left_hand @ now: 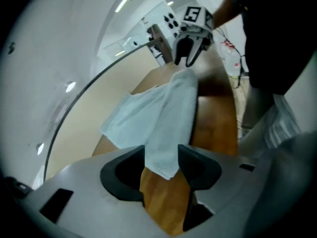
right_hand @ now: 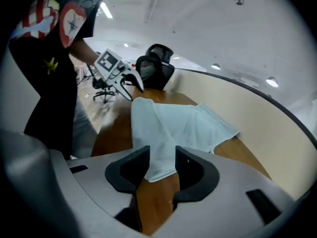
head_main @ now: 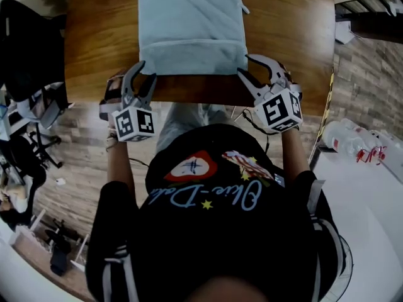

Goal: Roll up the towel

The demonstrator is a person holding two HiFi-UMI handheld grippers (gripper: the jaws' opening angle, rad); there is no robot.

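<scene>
Both grippers are held at the near edge of the wooden table [head_main: 101, 36], in the middle of the head view, and are angled down at the towel [head_main: 189, 24]. The left gripper [head_main: 145, 76] is set at the fold's left corner and the right gripper [head_main: 249, 67] at its right corner. The forearms are seen running down-frame to the torso. The towel is laid flat at top centre, with its near end folded over. Contact can't be judged from the head view. In the gripper views both sets of jaws are spread wide, and a towel corner is seen lying between the fingers, unpinched. An office chair [right_hand: 156, 66] is shown only in the right gripper view.
</scene>
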